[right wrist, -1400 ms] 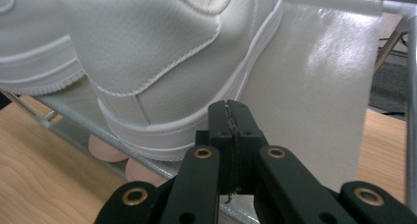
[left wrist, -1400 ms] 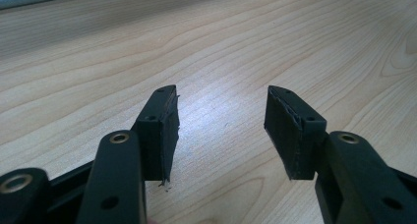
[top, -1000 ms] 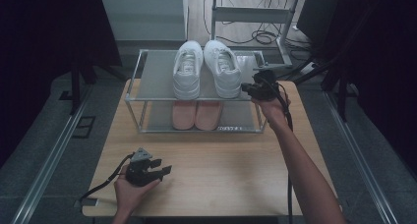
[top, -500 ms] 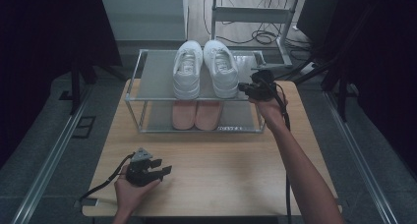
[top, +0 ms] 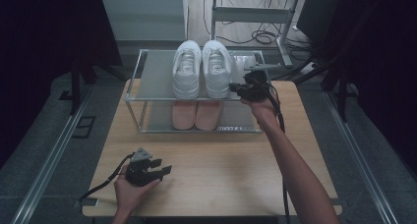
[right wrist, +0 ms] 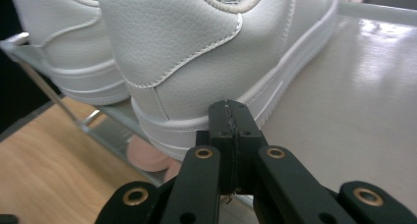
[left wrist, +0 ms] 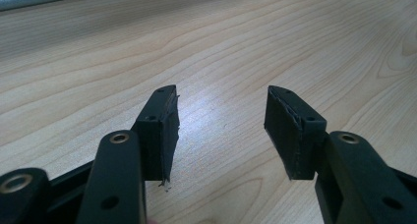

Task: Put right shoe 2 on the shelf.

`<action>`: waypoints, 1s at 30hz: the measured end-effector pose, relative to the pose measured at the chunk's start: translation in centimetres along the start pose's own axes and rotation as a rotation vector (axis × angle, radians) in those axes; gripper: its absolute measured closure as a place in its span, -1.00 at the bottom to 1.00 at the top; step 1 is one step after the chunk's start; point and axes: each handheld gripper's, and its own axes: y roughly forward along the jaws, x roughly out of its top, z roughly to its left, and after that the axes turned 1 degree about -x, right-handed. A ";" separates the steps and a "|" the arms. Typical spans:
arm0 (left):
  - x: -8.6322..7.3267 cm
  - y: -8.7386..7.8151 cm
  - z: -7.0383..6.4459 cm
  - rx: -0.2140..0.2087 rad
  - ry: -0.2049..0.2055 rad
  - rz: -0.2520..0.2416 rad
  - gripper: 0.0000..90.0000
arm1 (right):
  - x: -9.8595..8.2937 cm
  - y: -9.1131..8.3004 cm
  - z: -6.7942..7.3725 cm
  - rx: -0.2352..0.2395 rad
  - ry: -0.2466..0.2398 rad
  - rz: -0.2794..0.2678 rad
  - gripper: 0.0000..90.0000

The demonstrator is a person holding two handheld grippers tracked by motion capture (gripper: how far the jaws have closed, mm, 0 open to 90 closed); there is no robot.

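The right tool [right wrist: 231,117] has its two black jaws pressed flat together with nothing between them. Its tip sits at the heel of the right-hand white sneaker [right wrist: 196,52], right at the sole edge; from the right gripper view I cannot tell whether it touches the leather or stops just short. In the high view this tool [top: 235,88] is held at the front right corner of the shoe rack [top: 147,76], level with its top shelf, the person's right hand [top: 263,108] behind it and the forearm running back across the table [top: 221,155].

That sneaker [top: 217,74] stands on the rack's grey top shelf, toe pointing away from the person, heel at the shelf's front edge. The left-hand white sneaker [top: 187,74] stands just beside it, on its left, the two parallel and close together. On the rack's lower shelf, directly beneath the white pair, lies a pair of pink shoes [top: 195,115], showing through the frame.

The left tool [left wrist: 221,130] has its jaws spread wide apart and empty, bare wood grain showing between them. In the high view it [top: 166,170] rests low over the table well in front of the rack, near the table's front left edge, held in the left hand [top: 129,192], its cable trailing off to the left.
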 end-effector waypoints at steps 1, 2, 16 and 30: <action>0.0 0.0 0.0 0.000 0.001 0.000 0.05 | 0.0 0.1 0.2 0.003 -0.002 0.000 1.00; 0.0 0.0 0.0 0.000 0.001 0.000 0.05 | 0.0 0.2 0.4 0.008 -0.005 0.000 1.00; 0.0 0.0 0.0 -0.001 0.000 -0.001 0.05 | -0.2 0.9 1.4 0.038 -0.022 0.004 1.00; 0.2 -0.1 0.2 -0.006 -0.009 -0.012 0.05 | -0.5 0.1 1.5 0.070 -0.043 -0.027 1.00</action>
